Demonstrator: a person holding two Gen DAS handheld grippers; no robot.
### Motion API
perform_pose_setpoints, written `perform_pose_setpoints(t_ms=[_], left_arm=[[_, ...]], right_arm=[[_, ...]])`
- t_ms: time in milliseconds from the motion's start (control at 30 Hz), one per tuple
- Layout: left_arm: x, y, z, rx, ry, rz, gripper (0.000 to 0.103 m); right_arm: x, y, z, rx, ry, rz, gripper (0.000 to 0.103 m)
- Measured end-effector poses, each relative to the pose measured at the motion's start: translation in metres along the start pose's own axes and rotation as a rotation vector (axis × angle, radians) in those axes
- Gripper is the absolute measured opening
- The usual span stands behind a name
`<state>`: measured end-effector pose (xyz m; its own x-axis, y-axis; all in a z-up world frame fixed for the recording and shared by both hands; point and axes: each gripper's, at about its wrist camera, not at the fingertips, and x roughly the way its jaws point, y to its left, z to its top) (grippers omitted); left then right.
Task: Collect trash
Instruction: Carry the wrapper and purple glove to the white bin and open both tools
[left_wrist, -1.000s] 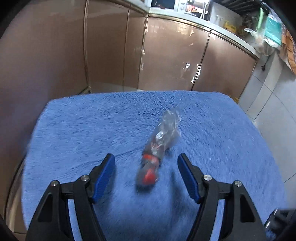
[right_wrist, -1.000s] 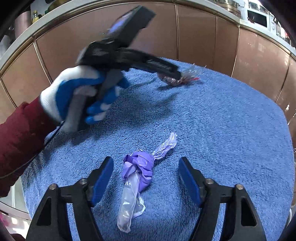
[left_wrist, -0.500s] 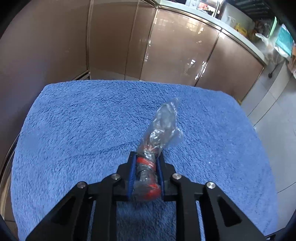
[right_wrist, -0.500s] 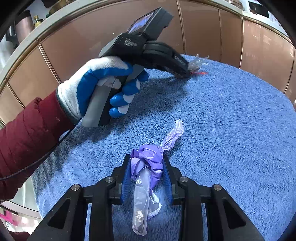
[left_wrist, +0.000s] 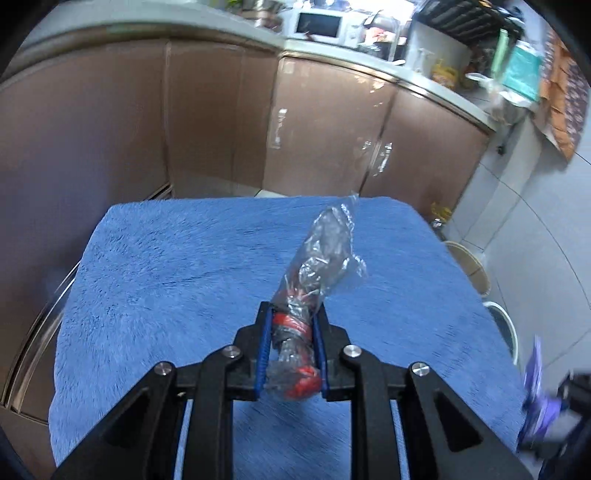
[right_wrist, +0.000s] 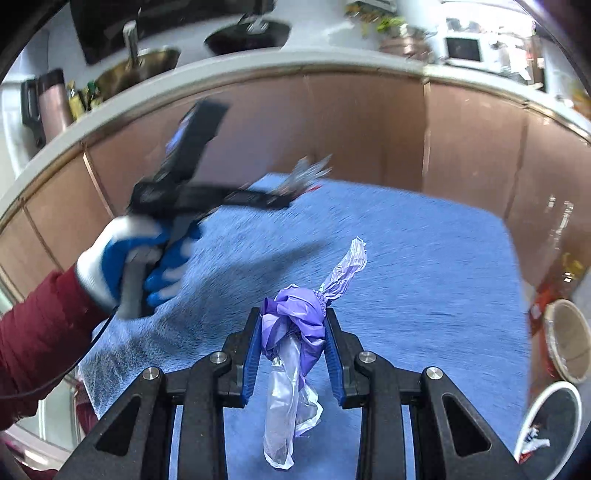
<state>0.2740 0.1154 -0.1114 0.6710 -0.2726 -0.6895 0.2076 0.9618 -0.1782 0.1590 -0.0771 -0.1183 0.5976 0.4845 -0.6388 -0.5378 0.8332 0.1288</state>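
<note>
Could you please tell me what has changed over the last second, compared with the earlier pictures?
Both grippers were open a second ago. The left gripper has closed on the clear plastic wrapper with red bits and raised it off the blue fleece cloth. The right gripper has closed on the knotted purple plastic bag and lifted it too. The cloth has stayed in place.
</note>
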Motion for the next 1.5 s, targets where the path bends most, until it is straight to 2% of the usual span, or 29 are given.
perform_pose_setpoints(t_ms=[100, 333, 467, 633, 800, 1033, 1333, 1467, 1500], left_arm=[[-0.012, -0.026, -0.002, 0.043, -0.015, -0.034, 0.019], [-0.032, -0.127, -0.001, 0.146, -0.023, -0.179, 0.019], [-0.026, -0.189, -0.002, 0.208, -0.003, -0.255, 0.019], [0.003, -0.272, -0.005, 0.285, 0.055, -0.344, 0.019], [0.046, -0.348, -0.007, 0.343, 0.131, -0.416, 0.019], [0.125, -0.430, -0.009, 0.364, 0.251, -0.464, 0.019], [0.194, -0.476, -0.011, 0.335, 0.353, -0.487, 0.023], [0.216, -0.491, -0.011, 0.316, 0.389, -0.509, 0.030], [0.219, -0.492, -0.012, 0.306, 0.397, -0.513, 0.033]], right_arm=[[-0.033, -0.023, -0.008, 0.046, -0.047, -0.057, 0.029], [-0.105, -0.083, -0.045, 0.192, -0.131, -0.228, 0.029], [-0.140, -0.122, -0.068, 0.282, -0.157, -0.349, 0.029], [-0.169, -0.173, -0.094, 0.363, -0.154, -0.502, 0.029], [-0.166, -0.225, -0.119, 0.454, -0.123, -0.580, 0.029], [-0.140, -0.294, -0.153, 0.584, -0.065, -0.617, 0.030], [-0.119, -0.346, -0.176, 0.656, -0.004, -0.663, 0.031], [-0.113, -0.356, -0.178, 0.662, 0.022, -0.694, 0.046], [-0.113, -0.357, -0.179, 0.663, 0.027, -0.700, 0.047]])
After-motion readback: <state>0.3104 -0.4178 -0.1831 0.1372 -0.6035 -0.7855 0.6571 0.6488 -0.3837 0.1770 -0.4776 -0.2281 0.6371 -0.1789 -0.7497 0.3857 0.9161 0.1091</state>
